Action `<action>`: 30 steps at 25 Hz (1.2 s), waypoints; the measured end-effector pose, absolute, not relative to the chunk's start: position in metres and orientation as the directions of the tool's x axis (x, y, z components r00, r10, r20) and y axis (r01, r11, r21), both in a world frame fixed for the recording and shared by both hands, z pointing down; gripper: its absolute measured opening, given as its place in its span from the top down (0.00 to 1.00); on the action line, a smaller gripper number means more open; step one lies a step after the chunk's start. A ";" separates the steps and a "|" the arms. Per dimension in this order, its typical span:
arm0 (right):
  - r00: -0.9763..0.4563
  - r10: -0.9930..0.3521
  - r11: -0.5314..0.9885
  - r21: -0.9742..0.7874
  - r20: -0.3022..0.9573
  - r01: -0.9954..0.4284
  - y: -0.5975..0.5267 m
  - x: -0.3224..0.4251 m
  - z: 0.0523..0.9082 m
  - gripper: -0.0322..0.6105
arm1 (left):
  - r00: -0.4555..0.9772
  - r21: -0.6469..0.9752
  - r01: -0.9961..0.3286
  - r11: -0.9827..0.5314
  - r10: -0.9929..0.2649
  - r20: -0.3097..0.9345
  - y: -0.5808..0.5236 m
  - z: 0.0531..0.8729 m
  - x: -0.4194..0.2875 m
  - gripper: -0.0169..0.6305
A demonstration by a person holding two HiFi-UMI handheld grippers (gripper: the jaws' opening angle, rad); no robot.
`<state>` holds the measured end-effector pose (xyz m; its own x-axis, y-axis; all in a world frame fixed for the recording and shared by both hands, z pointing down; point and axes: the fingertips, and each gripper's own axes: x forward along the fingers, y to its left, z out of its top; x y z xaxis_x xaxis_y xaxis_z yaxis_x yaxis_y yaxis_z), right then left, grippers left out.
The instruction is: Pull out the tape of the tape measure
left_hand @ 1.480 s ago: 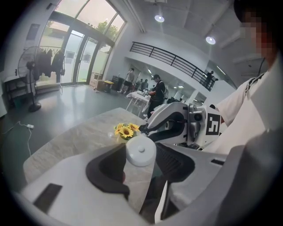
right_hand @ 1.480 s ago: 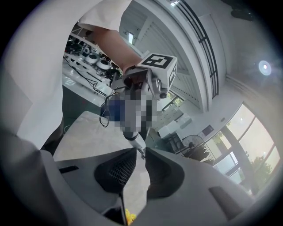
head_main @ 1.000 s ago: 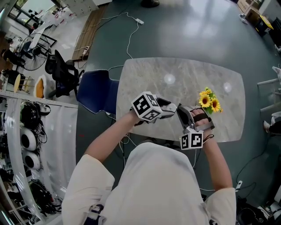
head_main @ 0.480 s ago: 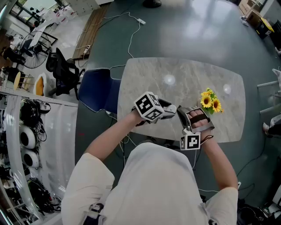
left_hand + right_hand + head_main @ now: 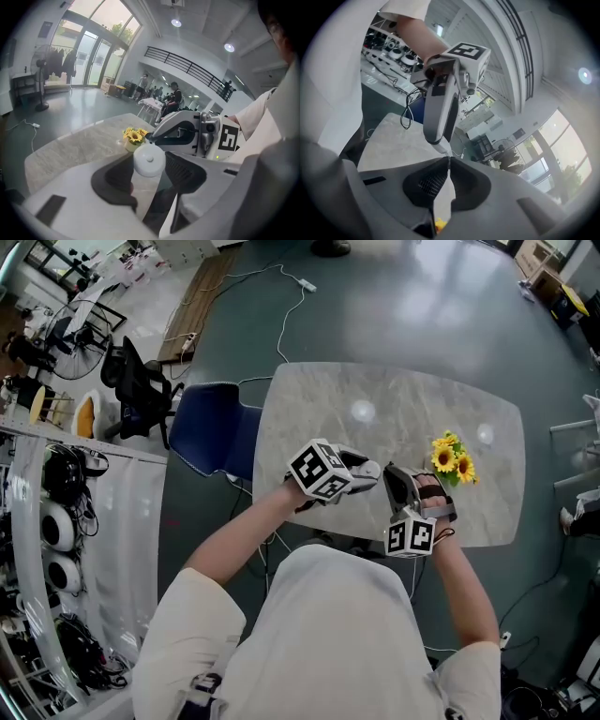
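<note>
A small round white tape measure (image 5: pixel 149 161) sits between the jaws of my left gripper (image 5: pixel 150 165), whose pads press on its two sides. In the head view, my left gripper (image 5: pixel 373 468) and my right gripper (image 5: pixel 390 486) meet tip to tip above the near edge of the marble table (image 5: pixel 375 409). My right gripper (image 5: pixel 449 161) has its jaws closed together on the thin end of the tape, right at the white case (image 5: pixel 442 148). Hardly any tape shows between the two grippers.
A small pot of yellow sunflowers (image 5: pixel 450 457) stands on the table just right of the grippers and also shows in the left gripper view as sunflowers (image 5: pixel 133 136). A blue chair (image 5: pixel 211 432) is at the table's left side. Cables lie on the floor.
Both grippers stay tip to tip at the same spot. The right gripper's marker cube has turned a little; the grips look unchanged.
</note>
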<state>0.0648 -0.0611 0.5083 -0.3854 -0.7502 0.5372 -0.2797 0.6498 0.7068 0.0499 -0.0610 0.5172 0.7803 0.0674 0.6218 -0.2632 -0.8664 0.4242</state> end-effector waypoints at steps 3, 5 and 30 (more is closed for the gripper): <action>-0.409 -0.747 0.660 0.662 0.524 -0.356 -0.063 0.066 0.513 0.89 | 0.779 0.401 -0.273 -0.874 0.044 0.625 -0.063 0.518 0.049 0.64; -0.406 -0.748 0.659 0.656 0.525 -0.367 -0.063 0.066 0.516 0.89 | 0.778 0.394 -0.276 -0.877 0.037 0.628 -0.063 0.520 0.048 0.64; -0.327 -0.763 0.645 0.621 0.558 -0.445 -0.067 0.115 0.532 0.89 | 0.728 0.152 -0.255 -0.955 -0.086 0.680 -0.076 0.517 0.039 0.64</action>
